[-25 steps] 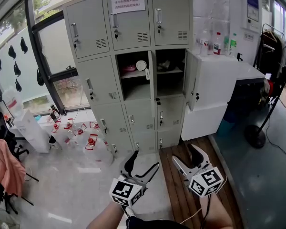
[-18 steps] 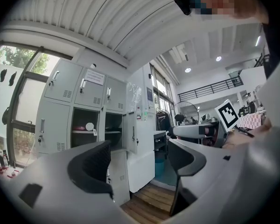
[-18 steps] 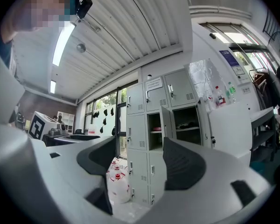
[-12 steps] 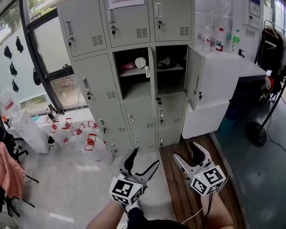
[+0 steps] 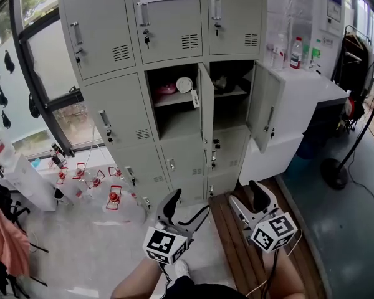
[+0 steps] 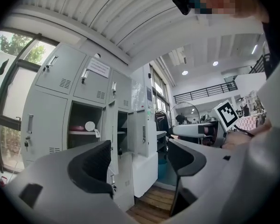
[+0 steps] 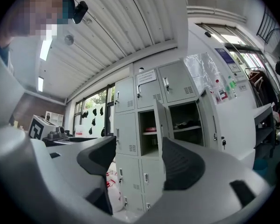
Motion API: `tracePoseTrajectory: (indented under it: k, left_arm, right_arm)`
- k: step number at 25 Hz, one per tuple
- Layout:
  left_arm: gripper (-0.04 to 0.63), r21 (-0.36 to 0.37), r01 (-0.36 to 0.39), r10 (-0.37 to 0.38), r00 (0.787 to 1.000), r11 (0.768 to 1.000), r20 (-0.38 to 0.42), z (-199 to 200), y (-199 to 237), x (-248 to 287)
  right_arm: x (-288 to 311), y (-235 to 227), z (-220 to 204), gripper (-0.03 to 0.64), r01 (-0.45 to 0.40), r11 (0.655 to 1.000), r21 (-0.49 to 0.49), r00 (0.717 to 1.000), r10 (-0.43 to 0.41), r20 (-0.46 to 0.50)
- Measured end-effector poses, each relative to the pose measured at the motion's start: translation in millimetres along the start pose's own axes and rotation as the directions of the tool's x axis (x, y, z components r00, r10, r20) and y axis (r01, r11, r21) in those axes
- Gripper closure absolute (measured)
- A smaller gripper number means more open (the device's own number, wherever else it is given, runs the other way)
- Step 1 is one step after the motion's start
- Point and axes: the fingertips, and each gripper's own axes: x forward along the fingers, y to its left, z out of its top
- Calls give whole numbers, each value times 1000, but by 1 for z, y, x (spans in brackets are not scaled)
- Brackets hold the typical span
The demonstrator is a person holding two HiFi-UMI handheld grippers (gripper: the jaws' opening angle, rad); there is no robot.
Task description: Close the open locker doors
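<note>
**Closer to the lockers, both doors still open**

Over the last second the person had walked up to the locker bank point(image 5: 121, 98); it filled more of the head view than a moment before, and the top row had slid partly out of sight. Nothing about the lockers themselves had changed. The middle door point(image 5: 205, 108) stood swung out nearly edge-on between the two open compartments, and the right door point(image 5: 265, 104) hung open towards the white counter point(image 5: 311, 86). So, as I read it, this was still the approach: neither door had been touched, and all the closing was still to do.

Both tools were carried low in front of the body, well short of the lockers and pointed up at them. The left gripper point(image 5: 186, 212) sat over the pale floor, the right gripper point(image 5: 248, 201) beside it over the wooden boards point(image 5: 234, 254). Each had its jaws spread wide with nothing between them; through both gaps you could see only the lockers beyond. The right gripper lined up roughly under the right door, which looked to me the handier one to push first.
</note>
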Motion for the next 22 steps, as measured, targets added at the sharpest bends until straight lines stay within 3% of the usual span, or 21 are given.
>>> tracePoseTrajectory:
  k: [11, 22]
  left_arm:
    - [206, -15, 92, -91, 996, 996, 8, 1, 106, 39]
    - [206, -26, 142, -142, 990, 989, 21, 0, 169, 46]
  right_arm:
    - [109, -10, 2, 304, 103, 995, 6, 995, -103, 9]
    - [166, -12, 0, 316, 175, 984, 20, 984, -176, 24]
